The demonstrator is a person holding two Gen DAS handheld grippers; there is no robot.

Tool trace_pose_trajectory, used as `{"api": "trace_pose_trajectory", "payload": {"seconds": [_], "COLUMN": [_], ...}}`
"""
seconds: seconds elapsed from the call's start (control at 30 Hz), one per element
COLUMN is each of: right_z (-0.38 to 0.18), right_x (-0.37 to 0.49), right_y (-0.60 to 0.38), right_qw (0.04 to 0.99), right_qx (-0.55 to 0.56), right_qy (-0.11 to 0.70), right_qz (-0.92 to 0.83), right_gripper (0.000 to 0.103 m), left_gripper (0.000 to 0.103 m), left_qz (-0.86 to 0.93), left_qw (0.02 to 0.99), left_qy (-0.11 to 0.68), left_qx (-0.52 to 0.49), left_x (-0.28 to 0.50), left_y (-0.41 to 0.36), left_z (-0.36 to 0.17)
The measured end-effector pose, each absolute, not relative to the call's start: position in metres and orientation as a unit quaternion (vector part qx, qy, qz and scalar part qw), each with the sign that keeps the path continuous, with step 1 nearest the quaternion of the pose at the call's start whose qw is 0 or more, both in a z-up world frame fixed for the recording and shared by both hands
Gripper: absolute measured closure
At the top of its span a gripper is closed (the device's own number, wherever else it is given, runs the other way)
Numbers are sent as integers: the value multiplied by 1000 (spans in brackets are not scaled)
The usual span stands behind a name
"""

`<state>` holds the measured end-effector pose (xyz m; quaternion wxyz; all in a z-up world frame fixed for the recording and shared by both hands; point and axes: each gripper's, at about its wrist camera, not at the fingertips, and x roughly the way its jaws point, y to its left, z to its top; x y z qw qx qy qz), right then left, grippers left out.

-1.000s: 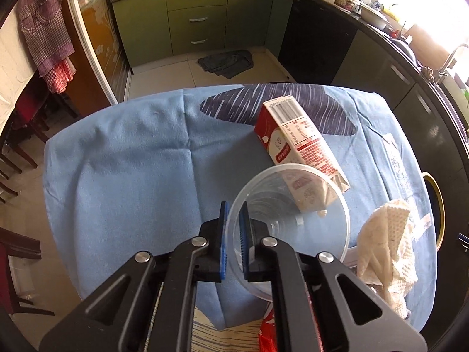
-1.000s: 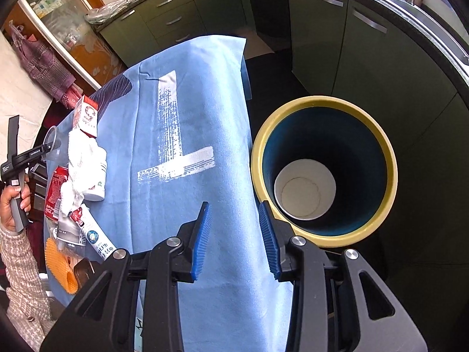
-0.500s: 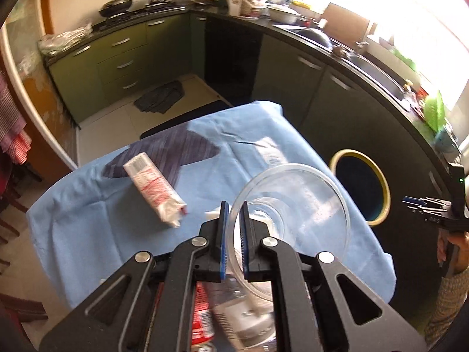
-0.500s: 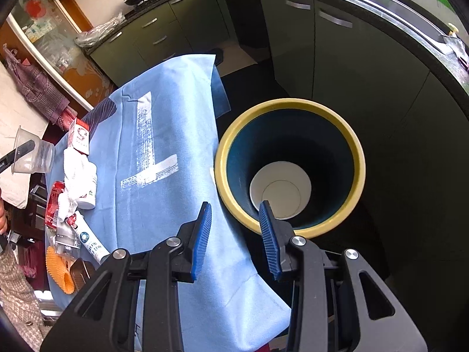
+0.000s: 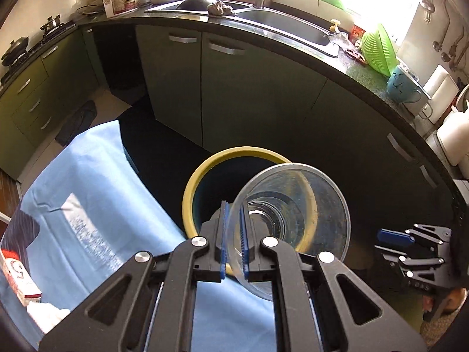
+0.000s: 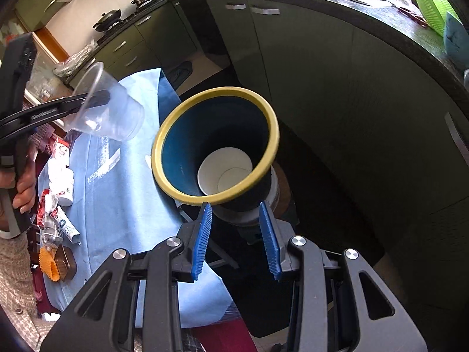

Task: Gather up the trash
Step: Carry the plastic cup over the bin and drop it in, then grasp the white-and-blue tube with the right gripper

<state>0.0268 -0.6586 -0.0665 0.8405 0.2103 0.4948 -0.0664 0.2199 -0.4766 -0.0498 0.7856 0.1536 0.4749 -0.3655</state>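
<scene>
- Clear plastic is what I am gripping: my left gripper (image 5: 233, 236) is pinching the wall of a cup (image 5: 296, 220) by its rim, jaws nearly together with only the thin wall between them.
- I am holding the cup tilted, its mouth facing my camera, above the near edge of the bin (image 5: 205, 176).
- In the right view the cup (image 6: 108, 111) is hanging over the blue cloth (image 6: 123, 193), just beside the bin (image 6: 215, 143) and not yet over its opening.
- The bin is dark blue with a yellow rim, standing just off the cloth's edge, in front of the green cabinets (image 5: 249, 94).
- A white paper cup (image 6: 224, 173) is lying at the bottom of the bin.
- My right gripper (image 6: 236, 242) is hovering partly open with nothing between its blue pads, pointing down at the bin's near rim.
- More trash is waiting on the cloth: a red and white carton (image 5: 17, 275), a white bottle (image 6: 63, 180), a tube (image 6: 66, 226) and an orange wrapper (image 6: 48, 261).
</scene>
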Motion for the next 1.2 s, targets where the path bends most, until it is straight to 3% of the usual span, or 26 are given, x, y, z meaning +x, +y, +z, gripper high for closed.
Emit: {"api": "trace_pose_trajectory", "payload": {"seconds": [0.03, 0.07, 0.1, 0.17, 0.43, 0.7, 1.0, 1.2], "right_z": [-68, -70, -72, -77, -85, -72, -52, -65], "right_x": [22, 18, 14, 10, 21, 54, 93, 110], "right_y": [-664, -669, -673, -679, -670, -592, -431, -344], "right_qw": [840, 838, 837, 835, 834, 843, 829, 798], "right_qx": [214, 218, 220, 224, 218, 155, 28, -59], "right_qy": [494, 495, 495, 497, 504, 515, 513, 520], "right_qz": [-69, -72, -74, -75, -55, 34, 222, 298], "right_gripper": [69, 69, 69, 69, 64, 64, 64, 64], "left_gripper": [94, 82, 51, 11, 10, 6, 7, 7], "left_qz": [-362, -360, -354, -337, -380, -353, -246, -214], "left_qw": [785, 784, 785, 799, 790, 852, 905, 907], "left_qy": [479, 481, 481, 464, 468, 380, 347, 361], "left_qx": [154, 158, 165, 181, 111, 71, 0, -44], "left_x": [224, 228, 231, 233, 222, 181, 168, 148], "left_y": [-486, -496, -503, -509, -452, -292, -106, -37], "left_z": [-57, -66, -72, -79, -39, 33, 11, -13]}}
